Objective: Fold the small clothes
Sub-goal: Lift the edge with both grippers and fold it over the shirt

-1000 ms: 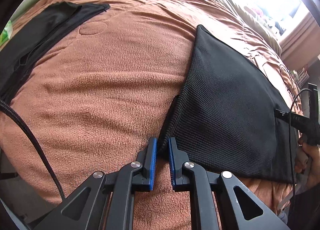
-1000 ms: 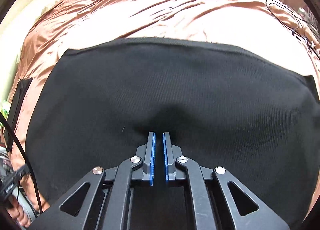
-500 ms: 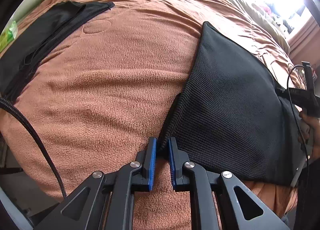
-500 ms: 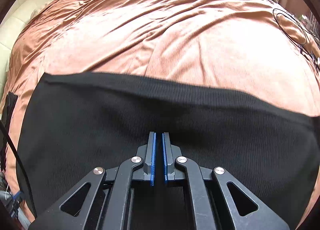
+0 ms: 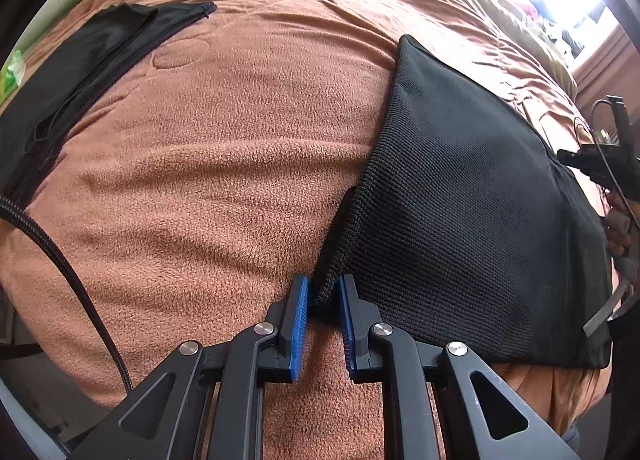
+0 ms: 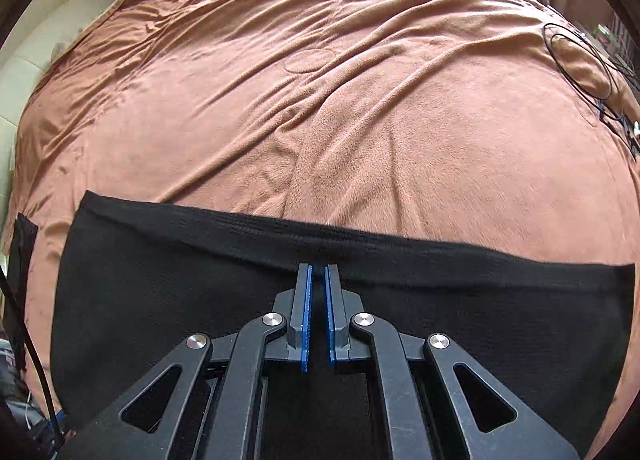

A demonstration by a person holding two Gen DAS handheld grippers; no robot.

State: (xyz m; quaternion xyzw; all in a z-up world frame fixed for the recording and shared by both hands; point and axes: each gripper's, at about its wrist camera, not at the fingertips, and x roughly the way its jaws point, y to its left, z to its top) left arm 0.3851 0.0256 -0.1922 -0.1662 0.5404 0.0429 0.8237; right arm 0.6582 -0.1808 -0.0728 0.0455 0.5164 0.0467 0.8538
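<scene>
Brown blanket (image 6: pixel 360 120) — black garment's (image 5: pixel 460 200) right edge hidden.

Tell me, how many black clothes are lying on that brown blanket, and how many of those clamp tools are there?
Black knit garment, gripped by both clamps: 1
Other black garment, lying apart on the brown blanket: 1
Clamps: 2, left gripper and right gripper
Total: 4
</scene>
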